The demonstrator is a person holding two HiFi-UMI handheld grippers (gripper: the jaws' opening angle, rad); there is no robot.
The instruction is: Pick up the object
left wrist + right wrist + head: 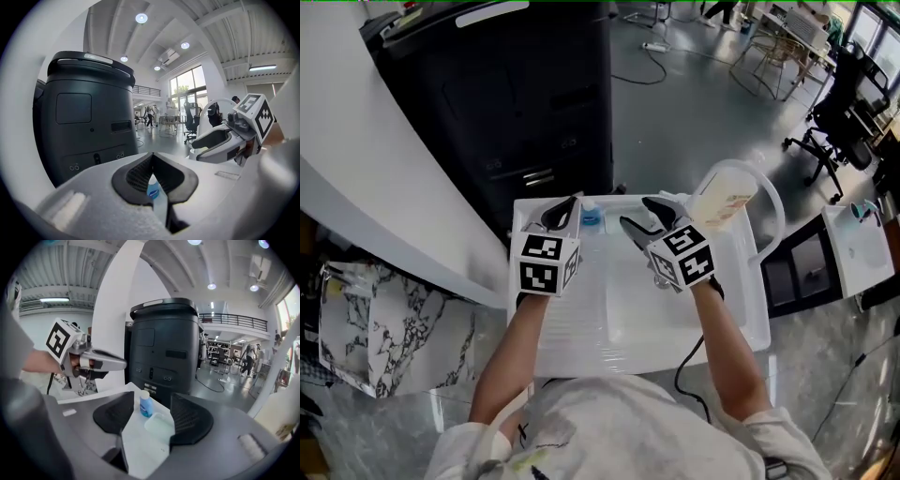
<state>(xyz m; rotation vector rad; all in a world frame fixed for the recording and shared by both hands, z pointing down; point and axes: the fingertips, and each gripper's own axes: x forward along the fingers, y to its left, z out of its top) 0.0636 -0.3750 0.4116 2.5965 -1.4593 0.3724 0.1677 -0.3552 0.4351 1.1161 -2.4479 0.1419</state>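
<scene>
Bottle (146, 405) stands on the tabletop (628, 314) just ahead of the wide right tongs (636, 211); left tongs (151, 156) are closed, empty.

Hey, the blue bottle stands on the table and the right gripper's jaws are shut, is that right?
Not quite. The right gripper has its jaws apart, not shut; the right gripper view shows the gap between them. The blue bottle does stand on the table.

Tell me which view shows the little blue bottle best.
The right gripper view: the blue bottle stands whole, framed by open jaws. The left gripper view shows a sliver through its jaws' gap; the head view shows only its top.
</scene>
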